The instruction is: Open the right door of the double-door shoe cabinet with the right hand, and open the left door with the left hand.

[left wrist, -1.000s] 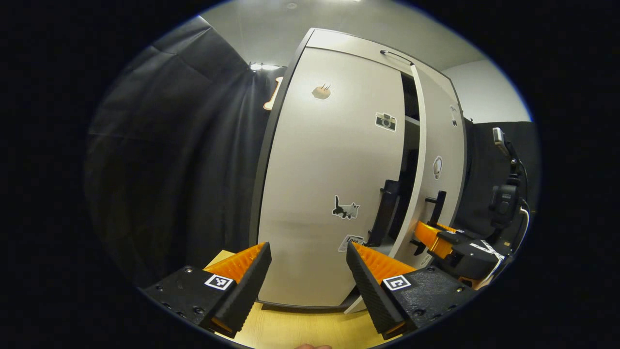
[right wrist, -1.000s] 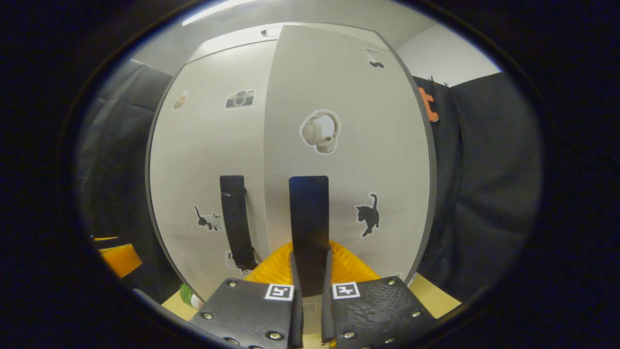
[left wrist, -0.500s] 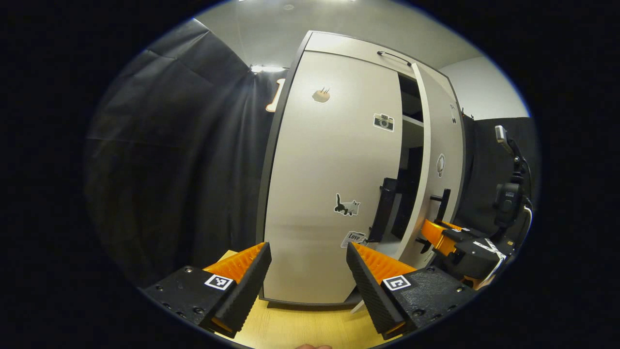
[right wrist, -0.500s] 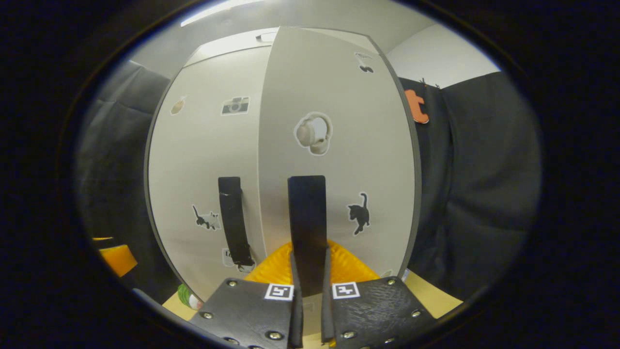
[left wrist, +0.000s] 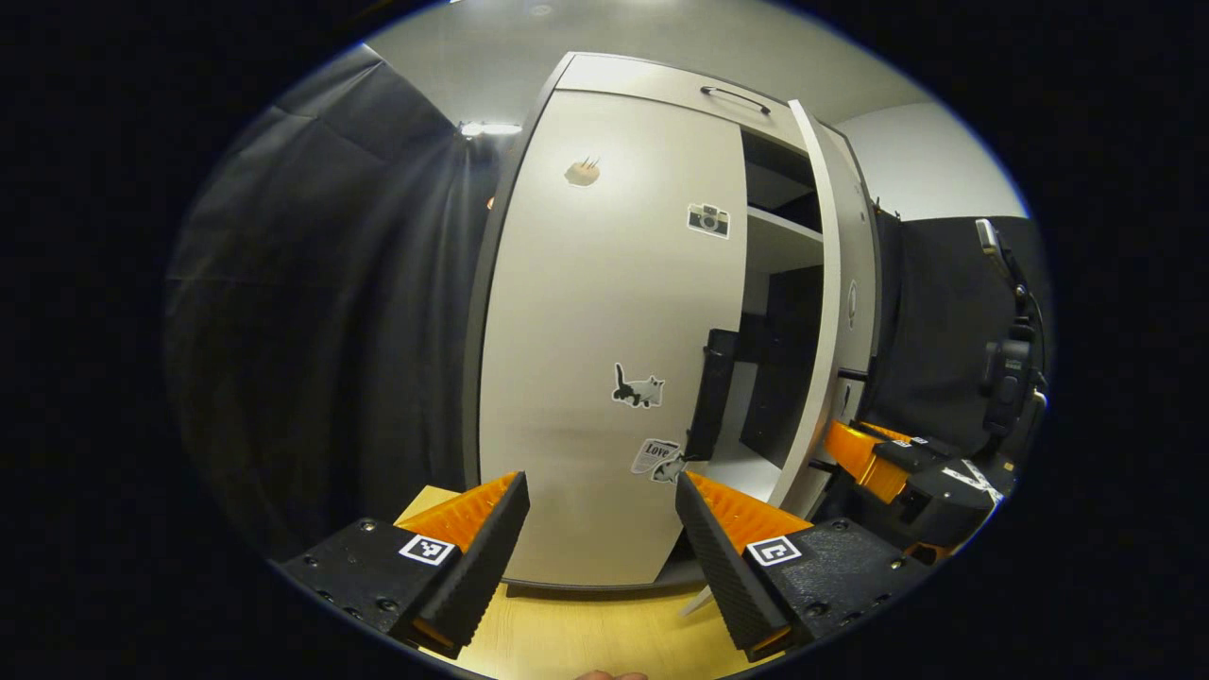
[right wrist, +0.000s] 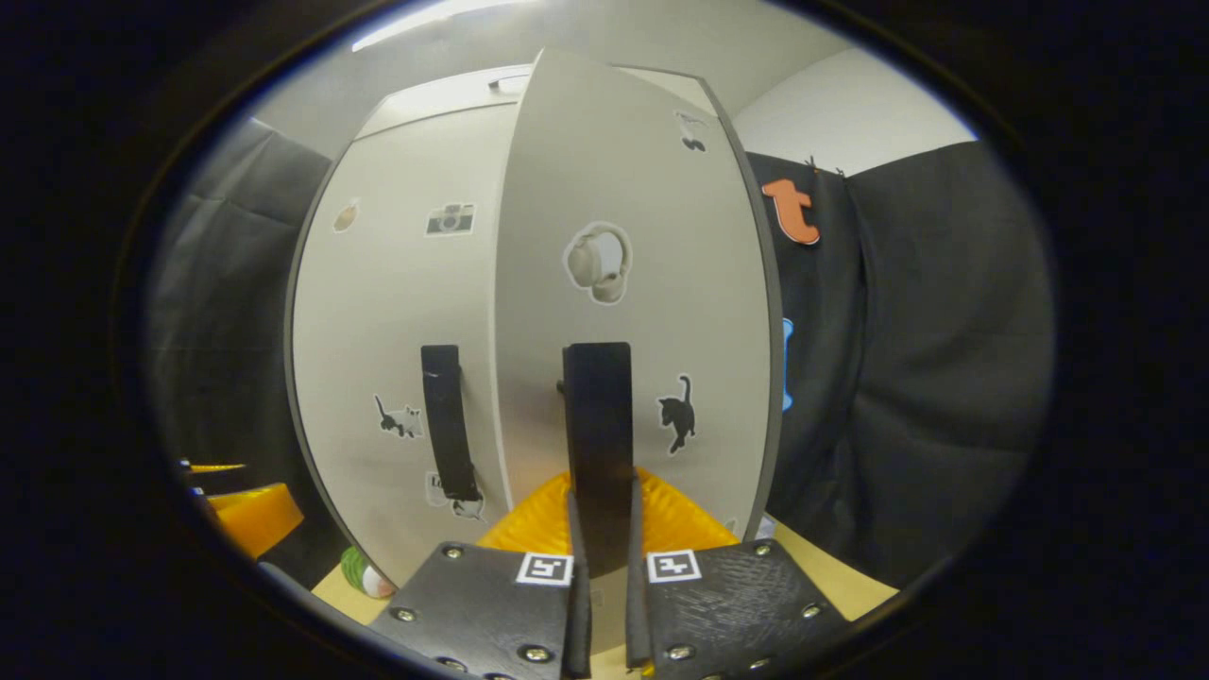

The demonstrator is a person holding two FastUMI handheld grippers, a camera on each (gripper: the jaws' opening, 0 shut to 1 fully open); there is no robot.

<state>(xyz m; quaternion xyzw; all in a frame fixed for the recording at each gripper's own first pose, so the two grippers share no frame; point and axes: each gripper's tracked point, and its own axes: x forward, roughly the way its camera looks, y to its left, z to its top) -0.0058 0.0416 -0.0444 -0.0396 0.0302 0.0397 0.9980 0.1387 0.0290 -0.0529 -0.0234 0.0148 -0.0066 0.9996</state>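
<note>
Right gripper (right wrist: 604, 604): fingers pressed together on the right door's handle (right wrist: 598, 416), which rises straight ahead between them; this pinch lets a pull swing the door.
Right door (right wrist: 633, 283): directly ahead of the right gripper, its free edge standing out from the cabinet; in the left gripper view it is seen edge-on (left wrist: 820, 312), partly open, with a shelf (left wrist: 779, 241) exposed behind.
Left gripper (left wrist: 602, 501): fingers spread wide, holding nothing, apart from the cabinet and ready to close on a handle.
Left door (left wrist: 595, 312): ahead of the left gripper, flush and closed.
Left handle (left wrist: 710, 392): ahead and to the right of the left gripper, not yet between its fingers.
Step in hand: judged to be the right door's swing; the left door remains.
</note>
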